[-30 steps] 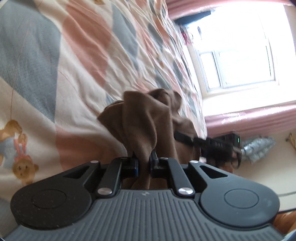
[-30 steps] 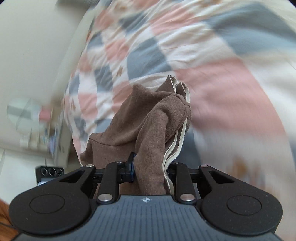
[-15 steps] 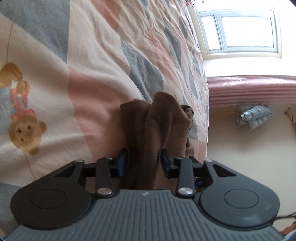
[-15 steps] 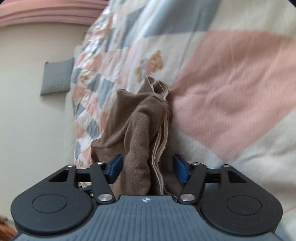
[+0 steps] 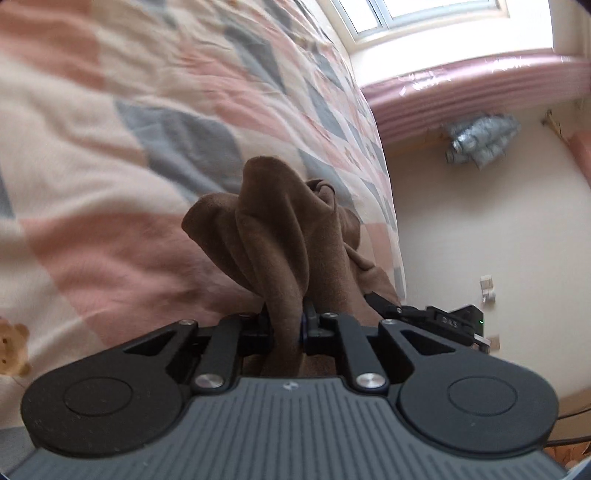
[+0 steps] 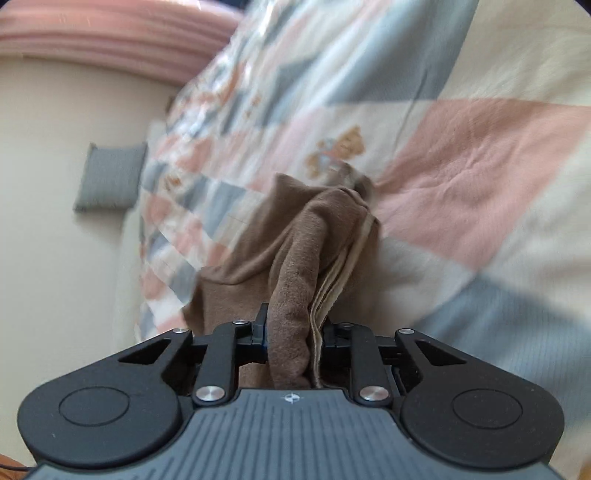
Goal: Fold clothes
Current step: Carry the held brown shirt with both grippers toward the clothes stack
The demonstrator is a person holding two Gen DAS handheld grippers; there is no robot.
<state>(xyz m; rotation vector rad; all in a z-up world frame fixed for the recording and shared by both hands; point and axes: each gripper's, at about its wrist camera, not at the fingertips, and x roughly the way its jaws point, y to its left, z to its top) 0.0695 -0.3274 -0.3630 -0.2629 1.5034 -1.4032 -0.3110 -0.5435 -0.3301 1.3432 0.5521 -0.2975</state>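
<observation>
Hanging bunched above the pink, grey and cream patchwork quilt (image 5: 110,155) on the bed, the soft brown fleece garment (image 5: 280,236) is pinched by both the left gripper (image 5: 286,326) and right gripper (image 6: 293,332), so I judge the folding barely begun, no neat fold showing.

garment (image 5: 280,236) bunched between the fingers of the left gripper (image 5: 286,325), bed quilt (image 5: 110,155) behind it and to the left; floor (image 5: 461,229) right of the bed, window (image 5: 424,14) beyond. in the right wrist view, garment (image 6: 295,266) rises from the right gripper (image 6: 291,332), quilt (image 6: 461,166) behind and right, cushion (image 6: 109,177) off left.
</observation>
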